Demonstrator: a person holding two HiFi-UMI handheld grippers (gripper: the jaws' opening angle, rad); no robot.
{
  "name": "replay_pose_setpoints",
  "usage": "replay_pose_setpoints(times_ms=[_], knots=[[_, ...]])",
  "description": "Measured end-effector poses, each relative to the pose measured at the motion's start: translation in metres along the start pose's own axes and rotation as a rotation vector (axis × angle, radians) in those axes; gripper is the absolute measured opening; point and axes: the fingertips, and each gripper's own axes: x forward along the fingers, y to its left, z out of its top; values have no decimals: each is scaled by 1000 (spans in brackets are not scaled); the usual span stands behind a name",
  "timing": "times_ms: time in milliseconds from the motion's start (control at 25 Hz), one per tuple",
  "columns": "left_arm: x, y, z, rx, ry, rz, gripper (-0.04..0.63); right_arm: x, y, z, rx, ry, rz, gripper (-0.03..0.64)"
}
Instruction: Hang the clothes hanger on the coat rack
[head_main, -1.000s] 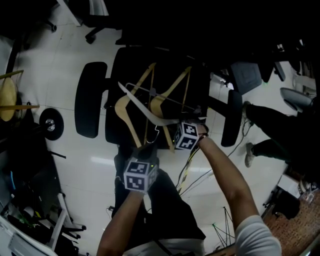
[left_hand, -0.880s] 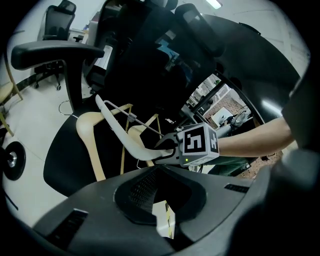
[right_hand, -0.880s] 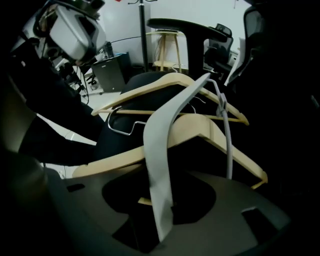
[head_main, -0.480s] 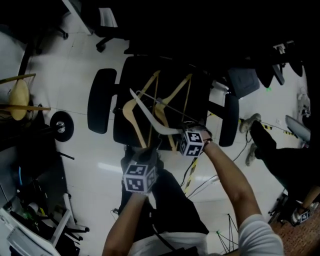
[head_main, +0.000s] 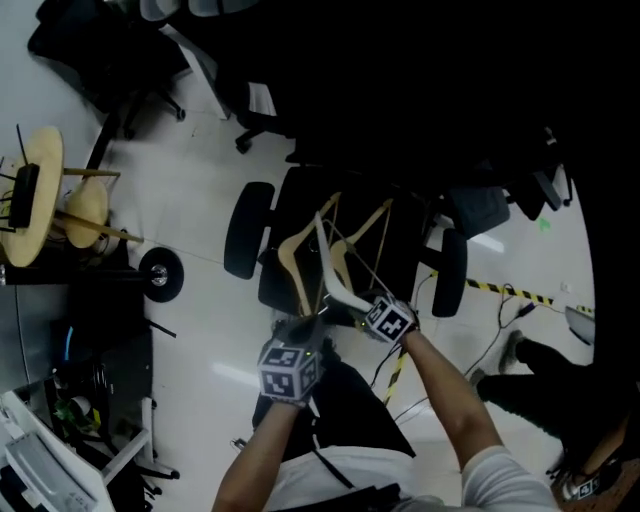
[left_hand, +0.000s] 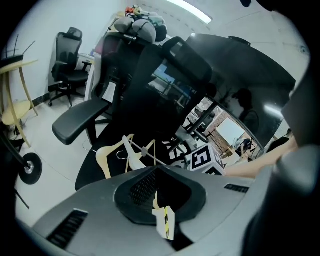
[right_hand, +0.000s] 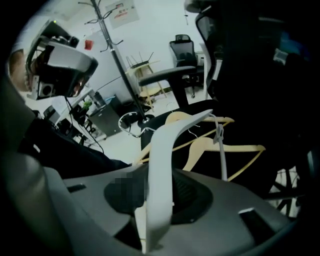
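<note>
A white hanger (head_main: 334, 272) is lifted above the black office chair's seat (head_main: 282, 288). My right gripper (head_main: 368, 308) is shut on its lower arm; the jaws have just been closing with that arm between them. In the right gripper view the white hanger (right_hand: 165, 165) runs up out of my right gripper (right_hand: 160, 192). My left gripper (head_main: 302, 334) hovers close beside the hanger's lower end; my left gripper (left_hand: 156, 175) shows only a thin slit with nothing in it. The black coat rack (right_hand: 119, 64) stands by the far wall.
Two wooden hangers (head_main: 296, 256) lie on the chair seat, also visible as wooden hangers (right_hand: 227, 147) behind the white one. A wooden stool (head_main: 42, 190) and a round black base (head_main: 160, 275) are at the left. Cables and striped tape (head_main: 500, 292) cross the floor.
Both grippers have risen, carrying the white hanger up off the chair seat. The hanger now stands steeper, and the wooden hangers stay on the seat.
</note>
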Motion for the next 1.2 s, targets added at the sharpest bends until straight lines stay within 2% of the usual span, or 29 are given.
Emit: replay_pose_setpoints(times_ms=[200, 480, 840, 1000, 1200], knots=[[-34, -10, 24, 20, -62, 32, -9, -35, 9, 21, 231, -141, 15, 135], [-70, -16, 41, 46, -117, 96, -9, -88, 23, 75, 406, -357, 81, 137], [-135, -17, 97, 78, -271, 147, -9, -165, 60, 169, 419, -609, 153, 137], [-193, 10, 130, 92, -363, 175, -9, -184, 94, 239, 384, -691, 204, 137], [-268, 51, 143, 85, -434, 211, -9, -188, 147, 309, 382, -757, 291, 137]])
